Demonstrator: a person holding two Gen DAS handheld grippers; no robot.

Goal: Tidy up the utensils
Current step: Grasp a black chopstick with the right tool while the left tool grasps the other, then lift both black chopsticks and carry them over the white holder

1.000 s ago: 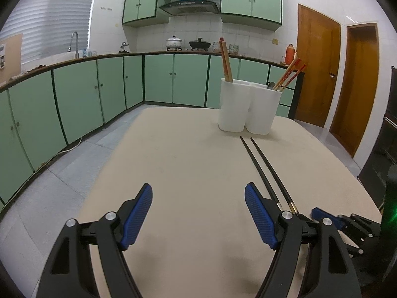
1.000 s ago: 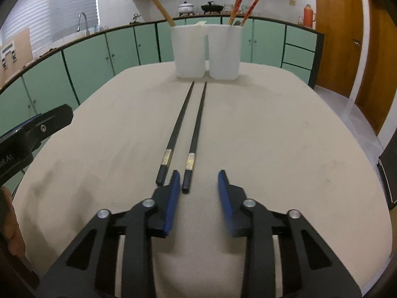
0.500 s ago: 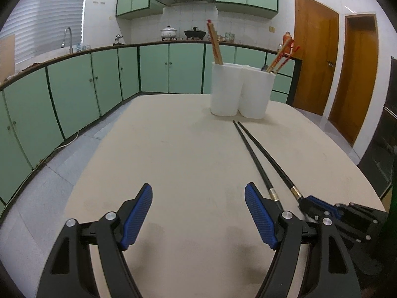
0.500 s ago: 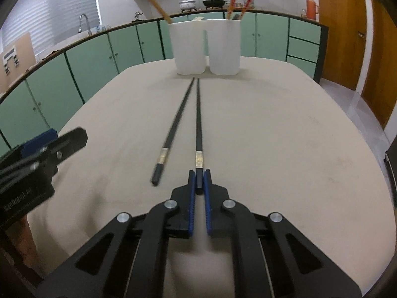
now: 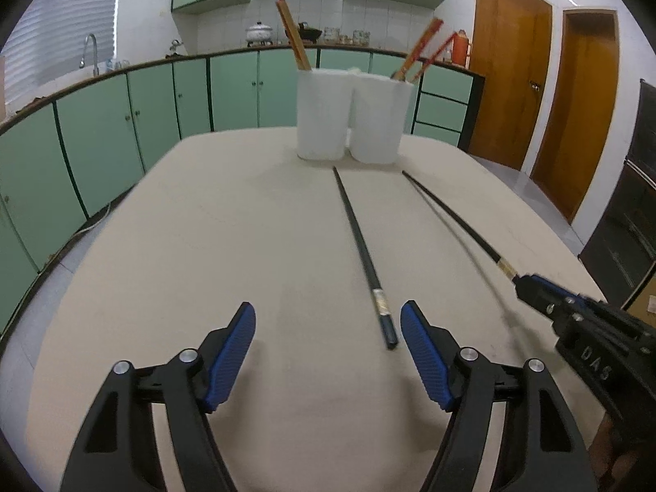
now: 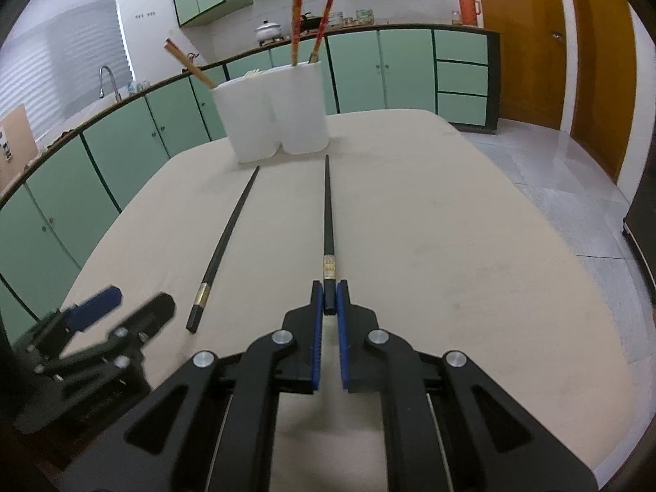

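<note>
Two long black chopsticks are on the beige table (image 5: 205, 246). My right gripper (image 6: 329, 287) is shut on the butt end of one chopstick (image 6: 328, 213), which points at the two white holders (image 6: 283, 123). In the left wrist view, that chopstick (image 5: 451, 213) runs from the right gripper (image 5: 529, 287) toward the holders (image 5: 352, 123). The other chopstick (image 5: 356, 229) lies flat, its butt end just inside my left gripper's (image 5: 328, 311) right pad (image 5: 422, 352). The left jaws are closing, with no pad touching it. The left gripper (image 6: 143, 296) sits beside this chopstick (image 6: 223, 242).
Wooden chopsticks (image 5: 293, 37) stand in the left holder and red ones (image 5: 422, 45) in the right. Green cabinets (image 5: 102, 131) curve round the left and back. Wooden doors (image 5: 508, 65) are at the right. The table's right edge (image 5: 566, 242) is close to the right gripper.
The right gripper shut on the right-hand chopstick and swung it away from the other. The left gripper moved forward and right until the lying chopstick's end came beside its right pad.
</note>
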